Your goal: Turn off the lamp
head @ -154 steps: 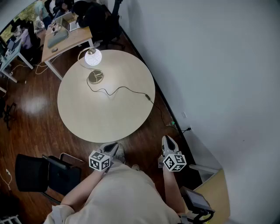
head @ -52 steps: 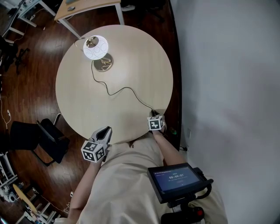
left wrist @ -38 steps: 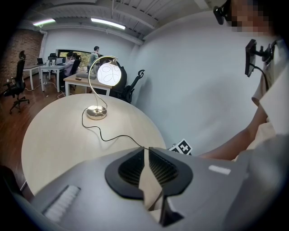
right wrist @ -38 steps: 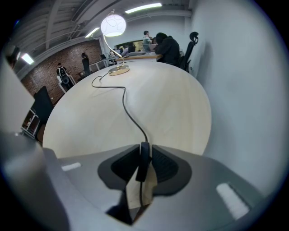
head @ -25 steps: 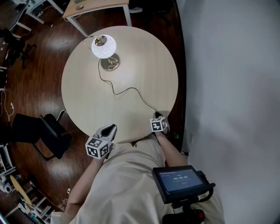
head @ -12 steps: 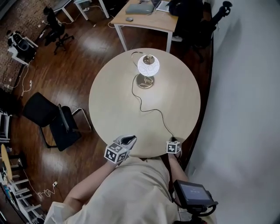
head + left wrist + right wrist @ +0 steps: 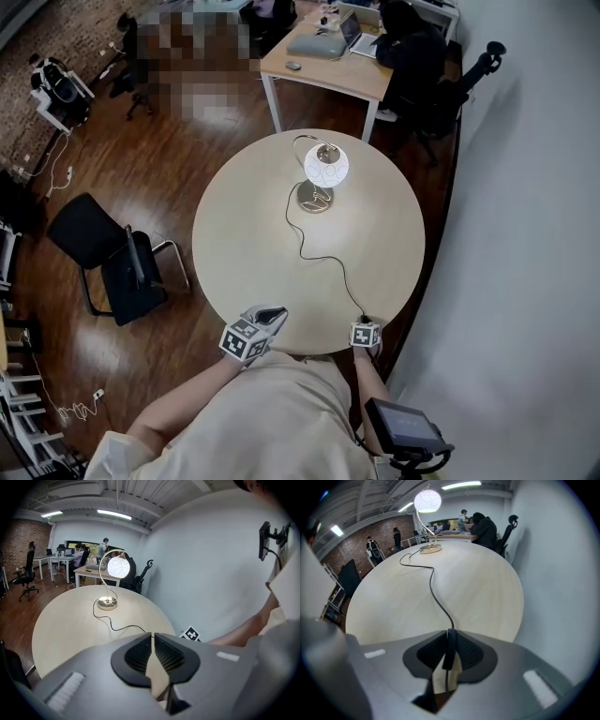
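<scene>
A lamp with a lit white globe [image 7: 325, 166] and a brass base [image 7: 314, 198] stands at the far side of the round pale table [image 7: 244, 244]. Its black cord [image 7: 323, 258] snakes toward me to the near right edge. There my right gripper [image 7: 366, 322] has just been closing, and its pads press on the cord's black inline switch [image 7: 449, 649]. The lamp [image 7: 427, 500] glows in the right gripper view too. My left gripper [image 7: 277, 315] hovers at the table's near edge, shut, its tips meeting with nothing between them [image 7: 153, 634].
A black chair [image 7: 112, 262] stands left of the table. Beyond it is a wooden desk [image 7: 328, 61] with a seated person [image 7: 408, 47]. A white wall runs close along the table's right side. A small screen device [image 7: 403, 427] hangs at my waist.
The head view has tipped up, so the lamp and table sit lower in it. The lamp stays lit. Both grippers keep their places, the right one on the cord's switch.
</scene>
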Motion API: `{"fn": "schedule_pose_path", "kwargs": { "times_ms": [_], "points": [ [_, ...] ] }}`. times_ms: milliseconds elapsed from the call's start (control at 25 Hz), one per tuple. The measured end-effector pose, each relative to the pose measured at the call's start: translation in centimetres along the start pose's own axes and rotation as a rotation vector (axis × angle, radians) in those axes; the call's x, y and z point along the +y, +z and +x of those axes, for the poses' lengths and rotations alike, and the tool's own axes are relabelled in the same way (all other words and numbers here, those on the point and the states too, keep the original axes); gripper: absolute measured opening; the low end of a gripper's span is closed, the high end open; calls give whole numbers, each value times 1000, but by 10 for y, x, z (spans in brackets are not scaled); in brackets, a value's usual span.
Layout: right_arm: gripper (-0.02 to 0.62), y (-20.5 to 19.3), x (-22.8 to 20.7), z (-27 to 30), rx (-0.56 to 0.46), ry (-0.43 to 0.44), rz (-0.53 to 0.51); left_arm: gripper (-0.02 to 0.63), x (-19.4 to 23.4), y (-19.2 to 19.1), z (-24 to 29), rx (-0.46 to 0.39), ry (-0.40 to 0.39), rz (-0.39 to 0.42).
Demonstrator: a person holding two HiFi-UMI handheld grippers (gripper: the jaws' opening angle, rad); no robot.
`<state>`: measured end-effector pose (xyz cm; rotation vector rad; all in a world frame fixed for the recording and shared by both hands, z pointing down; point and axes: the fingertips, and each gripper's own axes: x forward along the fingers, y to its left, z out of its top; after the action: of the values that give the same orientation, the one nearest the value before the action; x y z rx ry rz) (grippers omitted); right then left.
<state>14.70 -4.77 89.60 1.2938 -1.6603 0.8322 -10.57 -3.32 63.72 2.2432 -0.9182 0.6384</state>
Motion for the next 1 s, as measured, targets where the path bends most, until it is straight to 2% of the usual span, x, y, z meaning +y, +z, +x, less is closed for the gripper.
{"fn": "schedule_pose_path", "kwargs": {
  "times_ms": [1000],
  "points": [
    [61,-6,5,-8,-26,28,41,11,-10,-14,-7,11,-2,14]
  ]
}}
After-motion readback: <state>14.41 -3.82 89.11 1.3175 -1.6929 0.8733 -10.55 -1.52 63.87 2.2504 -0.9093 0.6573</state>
